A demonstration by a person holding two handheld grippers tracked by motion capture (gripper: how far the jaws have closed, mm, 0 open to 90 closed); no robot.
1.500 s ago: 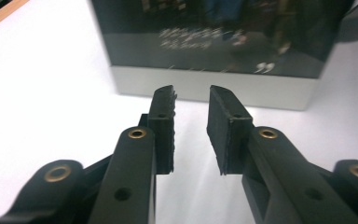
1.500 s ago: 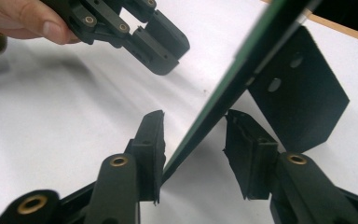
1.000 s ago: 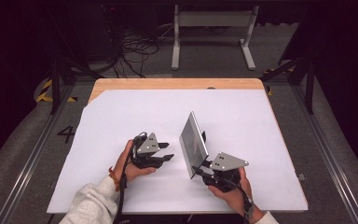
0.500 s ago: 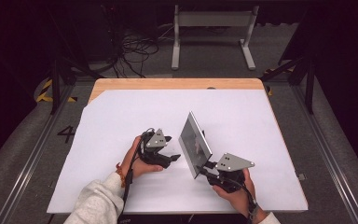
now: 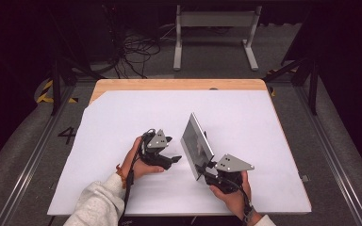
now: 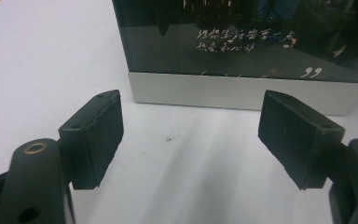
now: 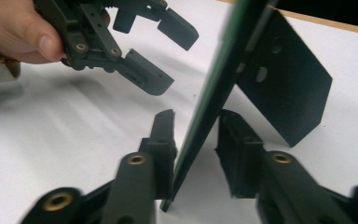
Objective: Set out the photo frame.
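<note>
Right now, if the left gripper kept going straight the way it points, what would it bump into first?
Most likely the picture frame. The open left gripper faces the frame's silver bottom edge, with bare white table between them.

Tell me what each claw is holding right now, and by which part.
The right claw straddles the photo frame at its lower edge; whether it is clamped cannot be told. The left claw is open, holding nothing.

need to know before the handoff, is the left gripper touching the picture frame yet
Apart. In the left gripper view, white table shows between both black jaws of the open left gripper and the silver bottom edge of the picture frame.
</note>
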